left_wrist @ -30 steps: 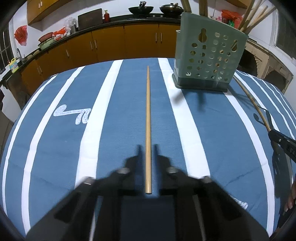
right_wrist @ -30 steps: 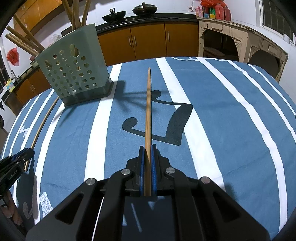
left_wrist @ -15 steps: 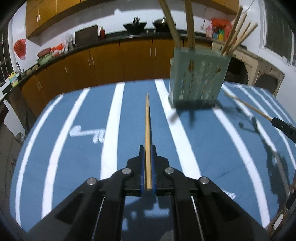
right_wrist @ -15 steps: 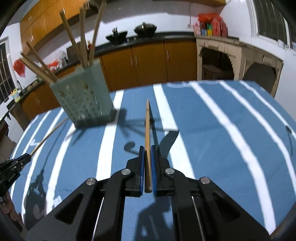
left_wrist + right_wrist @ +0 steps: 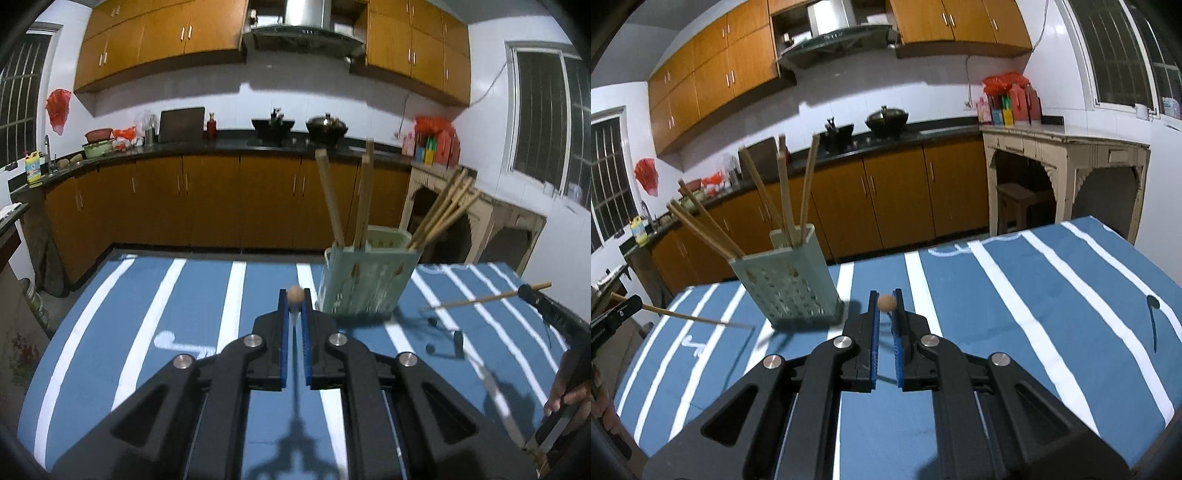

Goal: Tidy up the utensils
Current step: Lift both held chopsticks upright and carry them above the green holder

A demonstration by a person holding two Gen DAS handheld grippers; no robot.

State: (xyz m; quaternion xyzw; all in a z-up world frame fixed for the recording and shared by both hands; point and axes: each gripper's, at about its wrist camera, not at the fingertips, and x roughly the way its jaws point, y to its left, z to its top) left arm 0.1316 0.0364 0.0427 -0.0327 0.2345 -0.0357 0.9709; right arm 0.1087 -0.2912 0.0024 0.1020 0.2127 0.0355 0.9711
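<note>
Left wrist view: left gripper [image 5: 294, 300] lifted above blue striped tablecloth [image 5: 184, 302], jaws nearly closed on a chopstick [image 5: 295, 294] seen end-on. Beside it, green holder [image 5: 365, 280] standing on the cloth, packed with chopsticks. Right wrist view: right gripper [image 5: 886, 303] likewise pinching a second chopstick [image 5: 887, 302] end-on, jaws narrowly apart.

Orange cabinets [image 5: 207, 199] lining white walls [image 5: 849, 96], range hood [image 5: 303, 37] hanging above, barred windows [image 5: 550, 122] flanking the cabinets
</note>
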